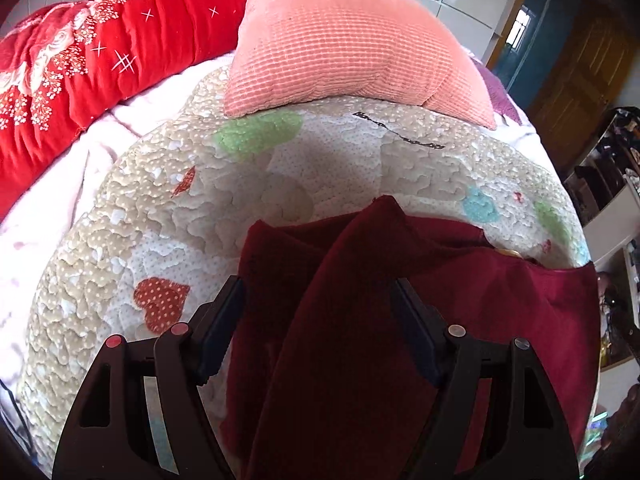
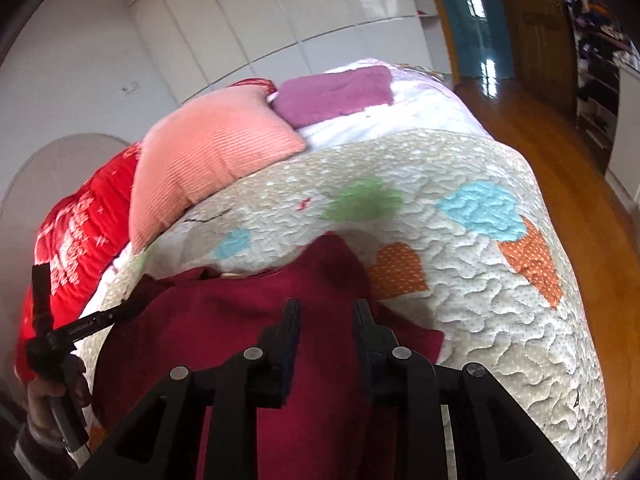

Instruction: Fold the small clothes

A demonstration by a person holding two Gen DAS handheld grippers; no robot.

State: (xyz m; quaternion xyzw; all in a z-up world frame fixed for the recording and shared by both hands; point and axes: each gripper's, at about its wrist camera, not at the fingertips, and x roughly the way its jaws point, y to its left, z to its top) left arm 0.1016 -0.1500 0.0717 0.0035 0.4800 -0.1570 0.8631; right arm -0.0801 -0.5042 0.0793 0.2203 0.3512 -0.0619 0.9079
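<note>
A dark red garment (image 1: 360, 300) lies on the quilted bedspread (image 1: 160, 208), with one flap folded up over the rest. My left gripper (image 1: 320, 292) is open, its fingers spread wide over the garment's left part. In the right wrist view the garment (image 2: 224, 320) lies under my right gripper (image 2: 326, 310), whose jaws stand apart by a moderate gap just above the cloth. The left gripper (image 2: 132, 308) shows at the far left of that view, held in a hand; only its body and handle show clearly there.
A pink pillow (image 1: 340, 40) and a red floral quilt (image 1: 80, 60) lie at the far side of the bed. A purple towel (image 2: 336, 92) lies behind the pillow. The bed's edge (image 2: 560, 280) drops to a wooden floor (image 2: 580, 160) on the right.
</note>
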